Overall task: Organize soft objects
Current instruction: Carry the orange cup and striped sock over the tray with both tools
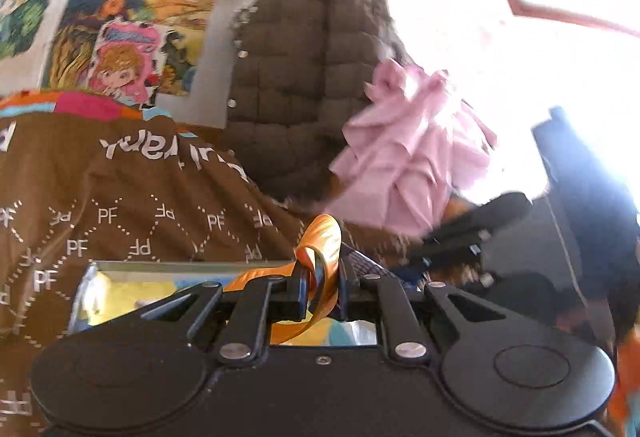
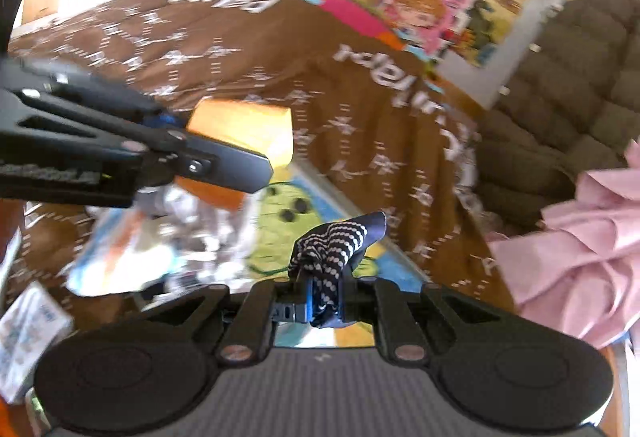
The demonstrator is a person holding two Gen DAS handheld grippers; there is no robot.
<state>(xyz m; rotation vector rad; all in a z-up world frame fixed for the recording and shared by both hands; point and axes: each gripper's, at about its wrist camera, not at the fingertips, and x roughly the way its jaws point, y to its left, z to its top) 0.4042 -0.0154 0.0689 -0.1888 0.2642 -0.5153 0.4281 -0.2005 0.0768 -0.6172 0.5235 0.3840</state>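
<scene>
My left gripper (image 1: 323,287) is shut on an orange satin cloth (image 1: 322,241), which loops up between the jaws. In the right wrist view the left gripper (image 2: 224,161) shows at the left with the orange cloth (image 2: 244,129) in it. My right gripper (image 2: 323,301) is shut on a dark navy cloth with white dots (image 2: 340,241). It shows blurred in the left wrist view (image 1: 472,233) at the right. A pink garment (image 1: 404,153) lies bunched against a brown quilted jacket (image 1: 304,77), also in the right wrist view (image 2: 580,253).
A brown blanket printed with "PF" (image 1: 132,197) covers the bed, also in the right wrist view (image 2: 320,77). Cartoon-print sheets (image 1: 120,49) lie behind. A colourful cartoon mat (image 2: 280,205) and a small white box (image 2: 28,333) lie below. A dark object (image 1: 588,197) stands at the right.
</scene>
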